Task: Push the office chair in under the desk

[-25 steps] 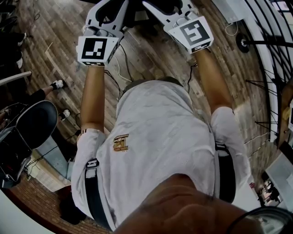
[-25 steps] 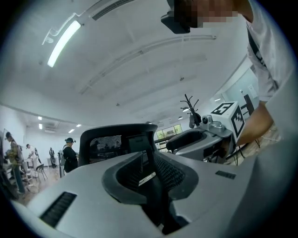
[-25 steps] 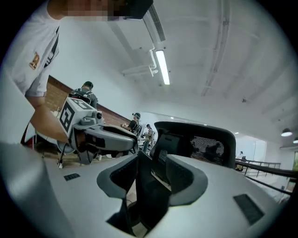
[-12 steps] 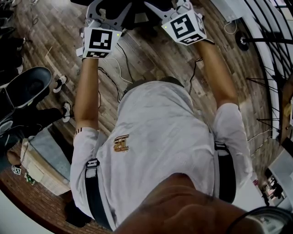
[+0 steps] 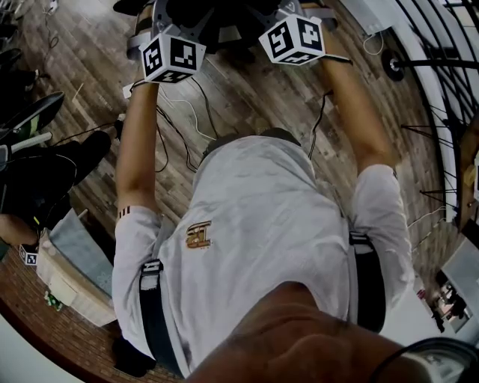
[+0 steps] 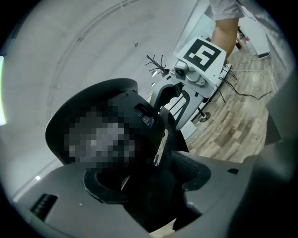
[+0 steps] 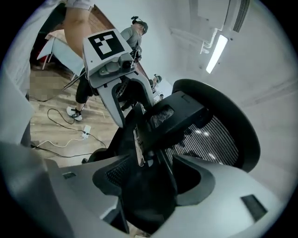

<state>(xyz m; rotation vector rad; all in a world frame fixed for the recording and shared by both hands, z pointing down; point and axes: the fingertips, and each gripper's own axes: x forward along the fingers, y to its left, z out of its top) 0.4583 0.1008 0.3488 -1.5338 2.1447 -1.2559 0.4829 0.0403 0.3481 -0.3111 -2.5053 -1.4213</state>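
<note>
The black office chair (image 5: 218, 16) is at the top edge of the head view, just ahead of my outstretched arms. My left gripper (image 5: 153, 13) and right gripper (image 5: 301, 7) both reach onto its back. In the left gripper view, a dark part of the chair back (image 6: 139, 114) runs between the grey jaws of the left gripper (image 6: 149, 186), which are opening. The right gripper (image 6: 174, 104) shows beyond it. The right gripper (image 7: 153, 181) straddles the black frame beside the mesh back (image 7: 209, 135); its jaws are opening too. The left gripper (image 7: 123, 100) is opposite.
Wooden floor (image 5: 247, 90) with loose cables (image 5: 187, 112) and a power strip (image 7: 84, 132). A seated person's legs (image 5: 45, 187) and a box (image 5: 71, 280) are at the left. A black metal rack (image 5: 438, 67) stands at the right. Another person (image 7: 137, 30) stands far off.
Both grippers have moved toward the top of the head view with the chair, their marker cubes tipping over. The second black chair at the left has slid almost out of sight.
</note>
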